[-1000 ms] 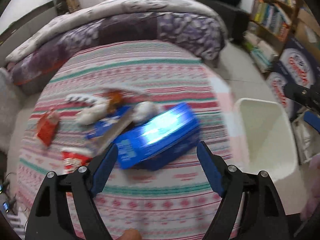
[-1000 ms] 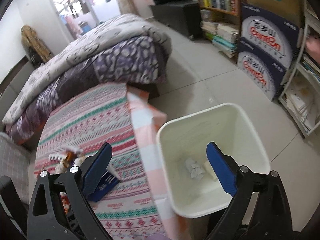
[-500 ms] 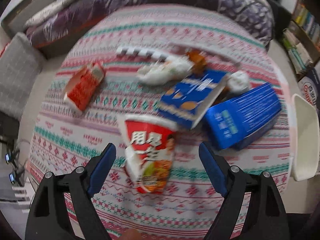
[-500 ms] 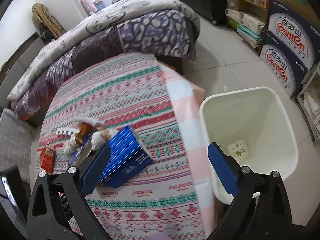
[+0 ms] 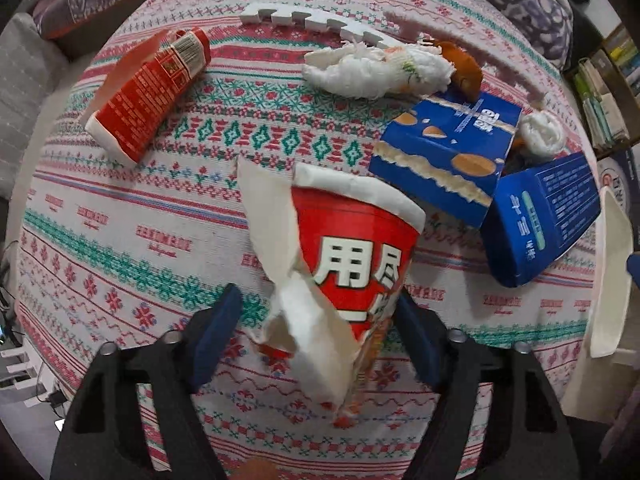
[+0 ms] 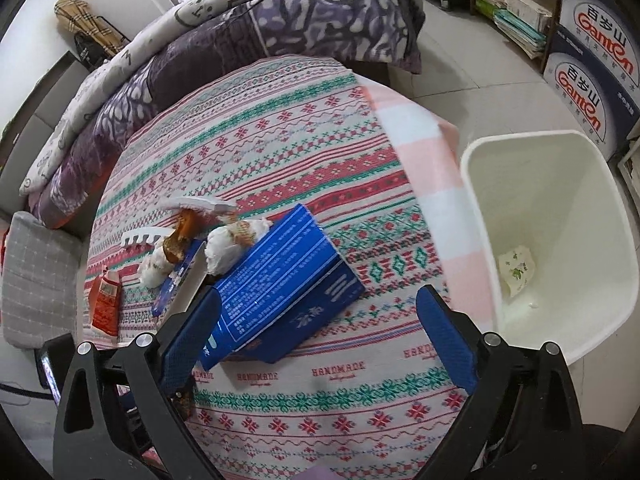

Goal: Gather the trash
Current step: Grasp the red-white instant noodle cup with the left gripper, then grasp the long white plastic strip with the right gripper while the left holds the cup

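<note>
A red instant-noodle cup [image 5: 352, 240] lies on its side on the patterned tablecloth [image 5: 120, 240], its white lid [image 5: 272, 220] peeled back. My left gripper [image 5: 316, 320] points straight down over it. Its jaws are closing with the cup's lower end between them; the right pad is at the cup's edge, the left pad still apart. My right gripper [image 6: 320, 336] hangs open above the table, with a corner of the large blue box [image 6: 280, 272] beside its left finger. The white trash bin [image 6: 600, 184] stands at the table's right and holds a crumpled paper [image 6: 516, 268].
Also on the table are a red carton [image 5: 144, 92], a torn blue biscuit box [image 5: 444, 148], white tissue wads [image 5: 376, 68], a brown scrap [image 5: 460, 64] and a white foam strip [image 5: 312, 20]. A purple quilt [image 6: 280, 20] lies beyond, with cardboard boxes [image 6: 592, 80] and bookshelves at right.
My left gripper moved from above the blue box to the red cup, came lower, and its jaws narrowed around it. My right gripper swung from over the bin to the blue box.
</note>
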A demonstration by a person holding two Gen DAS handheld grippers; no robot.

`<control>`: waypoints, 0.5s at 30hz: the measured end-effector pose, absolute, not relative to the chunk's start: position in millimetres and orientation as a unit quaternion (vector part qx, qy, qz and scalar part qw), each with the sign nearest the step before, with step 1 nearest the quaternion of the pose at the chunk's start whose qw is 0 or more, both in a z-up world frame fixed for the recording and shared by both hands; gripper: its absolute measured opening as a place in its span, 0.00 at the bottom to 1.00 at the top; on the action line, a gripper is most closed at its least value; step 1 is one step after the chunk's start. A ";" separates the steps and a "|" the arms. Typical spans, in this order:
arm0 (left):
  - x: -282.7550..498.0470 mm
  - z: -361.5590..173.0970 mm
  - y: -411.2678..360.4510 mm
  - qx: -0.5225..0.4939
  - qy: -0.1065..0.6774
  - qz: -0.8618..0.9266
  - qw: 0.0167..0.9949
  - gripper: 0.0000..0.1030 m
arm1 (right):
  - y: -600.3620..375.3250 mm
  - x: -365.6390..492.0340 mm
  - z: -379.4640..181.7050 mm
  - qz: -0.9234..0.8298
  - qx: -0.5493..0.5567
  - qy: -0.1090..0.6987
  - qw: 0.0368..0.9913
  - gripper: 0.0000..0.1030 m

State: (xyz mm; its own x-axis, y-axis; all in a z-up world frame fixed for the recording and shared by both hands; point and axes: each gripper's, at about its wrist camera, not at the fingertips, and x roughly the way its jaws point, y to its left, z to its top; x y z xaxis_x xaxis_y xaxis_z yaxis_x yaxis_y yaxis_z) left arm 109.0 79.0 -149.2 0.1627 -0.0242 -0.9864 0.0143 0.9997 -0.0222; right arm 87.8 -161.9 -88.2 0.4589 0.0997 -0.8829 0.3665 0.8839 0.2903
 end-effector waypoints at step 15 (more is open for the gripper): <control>108.6 -52.5 100.0 -0.040 0.552 -0.026 0.832 0.54 | -117.4 133.1 -72.4 -0.005 0.074 0.491 0.868 0.90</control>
State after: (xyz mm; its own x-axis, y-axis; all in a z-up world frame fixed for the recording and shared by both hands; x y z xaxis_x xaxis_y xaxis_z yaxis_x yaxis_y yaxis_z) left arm 108.6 100.0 -52.5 0.3892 -0.0877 -0.9170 -0.0011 0.9954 -0.0957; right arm 133.1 -117.4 -72.4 0.5175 0.0635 -0.8533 0.0821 0.9890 0.1233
